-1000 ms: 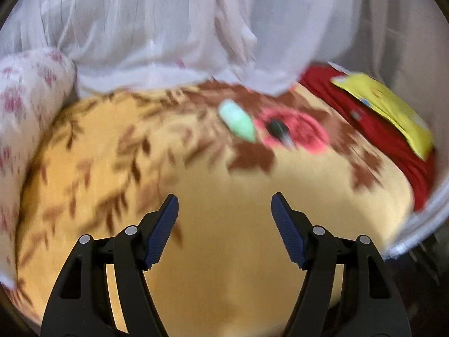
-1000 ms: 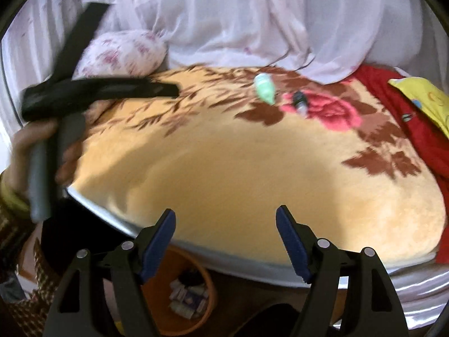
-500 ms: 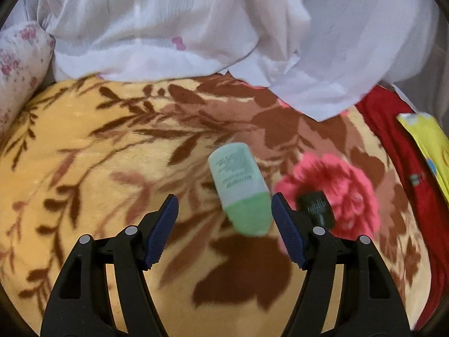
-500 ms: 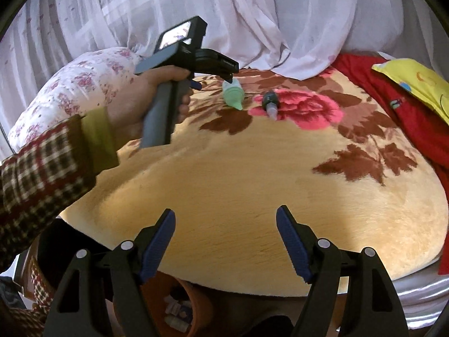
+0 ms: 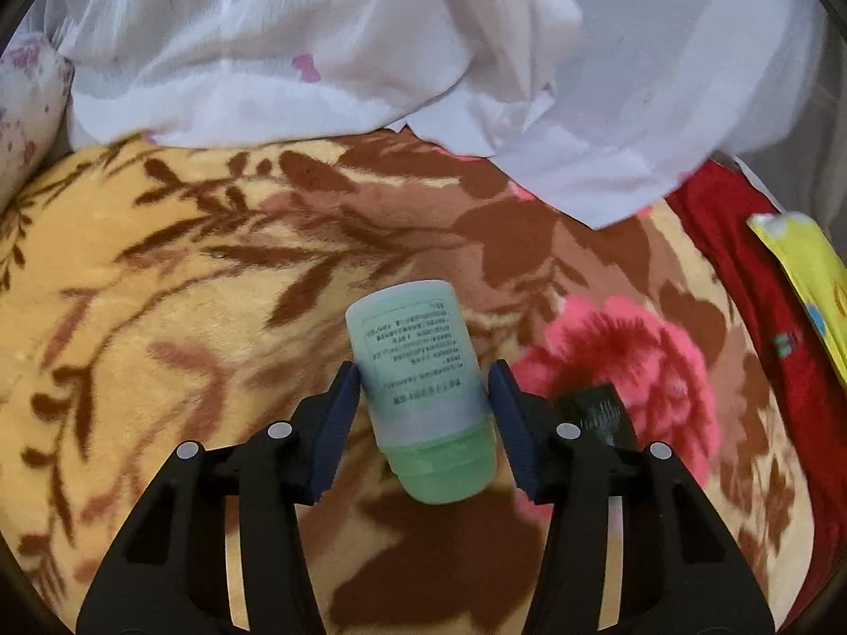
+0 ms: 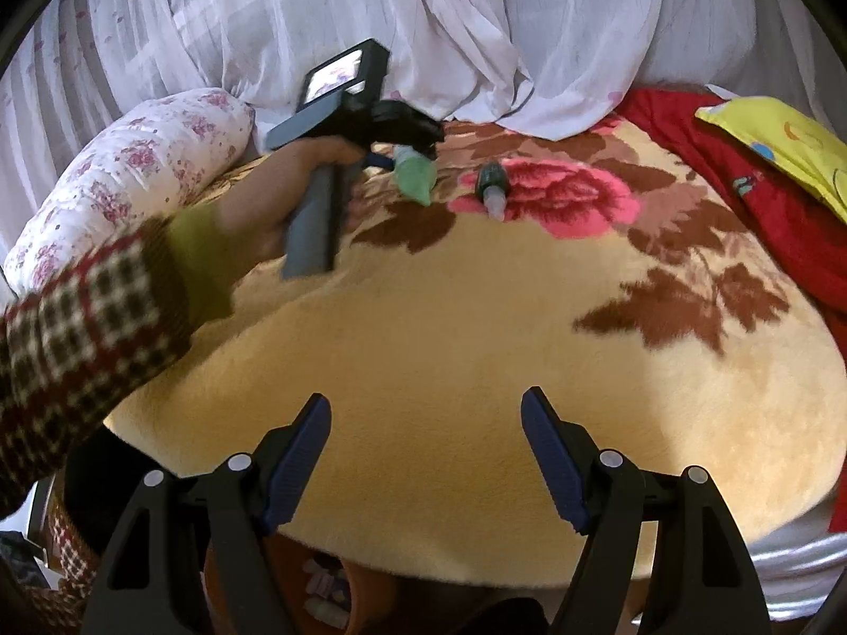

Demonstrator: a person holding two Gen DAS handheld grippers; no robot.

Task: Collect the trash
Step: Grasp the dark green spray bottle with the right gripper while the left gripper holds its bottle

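The left tongs (image 5: pixel 423 413), wide apart a second ago, are closing around the pale-green plastic bottle (image 5: pixel 421 386) lying on the floral fleece blanket (image 5: pixel 159 317) (bed, not table), pickup imminent; the right tongs (image 6: pixel 426 455) hang apart, empty.

Bedroom in a home. Bed spread with a plush yellow blanket (image 6: pixel 476 349) printed with brown leaves and a pink rose; floral-print pillow (image 6: pixel 132 180) at one end; red cloth (image 6: pixel 741 196) and yellow cushion (image 6: pixel 783 143) at the other; sheer white curtain (image 6: pixel 476 26) draping behind; orange bin (image 6: pixel 370 590) below the bed's edge.
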